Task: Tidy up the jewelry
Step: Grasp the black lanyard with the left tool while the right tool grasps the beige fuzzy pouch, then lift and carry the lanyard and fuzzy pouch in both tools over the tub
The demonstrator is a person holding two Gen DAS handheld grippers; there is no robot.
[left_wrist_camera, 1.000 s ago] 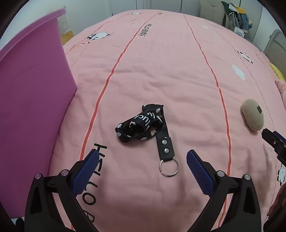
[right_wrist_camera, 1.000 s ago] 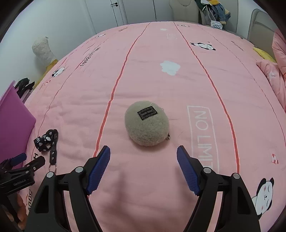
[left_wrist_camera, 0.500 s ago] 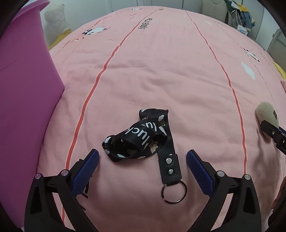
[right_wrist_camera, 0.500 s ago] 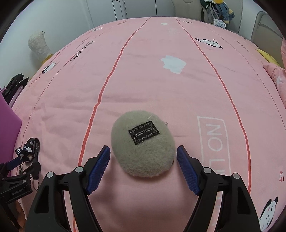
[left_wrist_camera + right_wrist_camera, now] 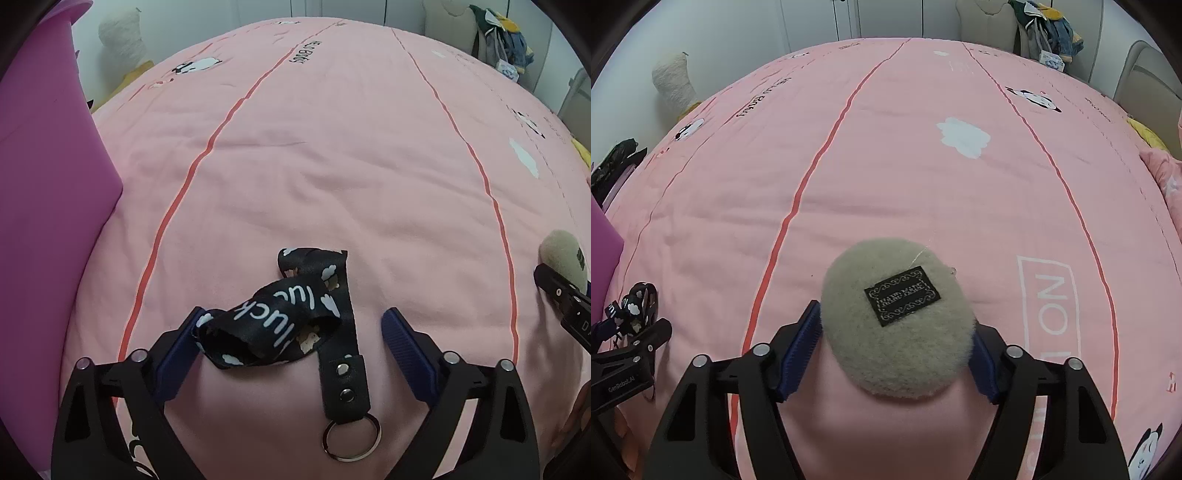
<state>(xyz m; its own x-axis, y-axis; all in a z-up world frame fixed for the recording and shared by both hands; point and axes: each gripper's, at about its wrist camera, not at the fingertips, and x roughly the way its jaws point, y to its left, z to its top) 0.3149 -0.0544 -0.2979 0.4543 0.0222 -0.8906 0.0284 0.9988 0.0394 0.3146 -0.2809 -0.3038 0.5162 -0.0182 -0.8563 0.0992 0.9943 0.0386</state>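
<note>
A black lanyard printed with "luck", ending in a riveted tab and a key ring, lies on the pink bedspread. My left gripper straddles it with jaws closing; the left pad touches the strap loop and the right pad stands apart. A beige fuzzy pouch with a black label sits between the closing jaws of my right gripper, both pads against its sides. The right wrist view also shows the lanyard at far left.
A purple bin stands close on the left of the lanyard. A pale plush toy sits off the bed's far left edge. Clothes hang on a chair behind the bed. A pink pillow lies at the right.
Both grippers came down and forward over their things. The lanyard and the pouch, ahead of the fingers before, now lie between them. Both pairs of jaws have narrowed.
</note>
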